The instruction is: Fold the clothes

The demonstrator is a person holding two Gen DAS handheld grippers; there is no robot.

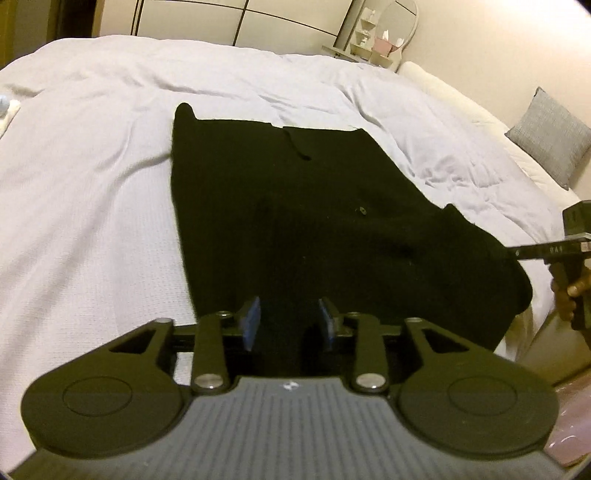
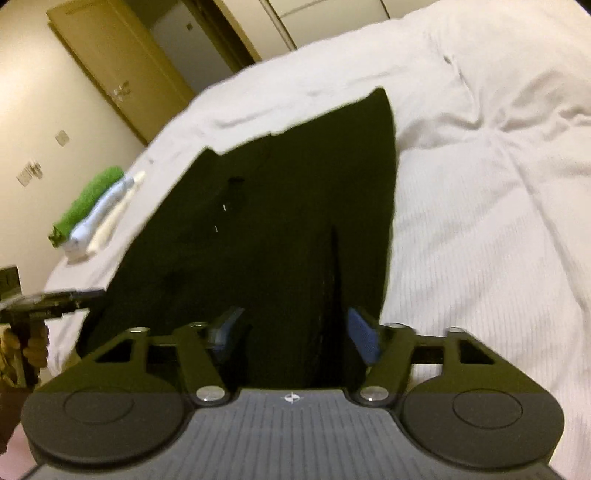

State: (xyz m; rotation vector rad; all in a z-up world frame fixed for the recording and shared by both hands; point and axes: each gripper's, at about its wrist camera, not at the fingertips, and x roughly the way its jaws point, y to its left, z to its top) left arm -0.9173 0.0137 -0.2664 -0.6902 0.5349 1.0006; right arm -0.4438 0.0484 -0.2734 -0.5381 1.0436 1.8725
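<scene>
A wide bed (image 1: 92,155) fills both views, covered by a white, finely ribbed bedspread (image 2: 480,258) that lies smooth near the front and rumpled into soft creases farther back. A grey cushion (image 1: 550,136) leans at the bed's right edge in the left wrist view, beside a long cream pillow (image 1: 443,92). Behind it, against the pale wall, stands a small shelf unit (image 1: 364,33) with an oval mirror (image 1: 399,18) and a pink box (image 1: 384,44). In the right wrist view a tan wooden door (image 2: 110,66) stands beside a dark doorway, with switch plates (image 2: 62,137) on the wall.
</scene>
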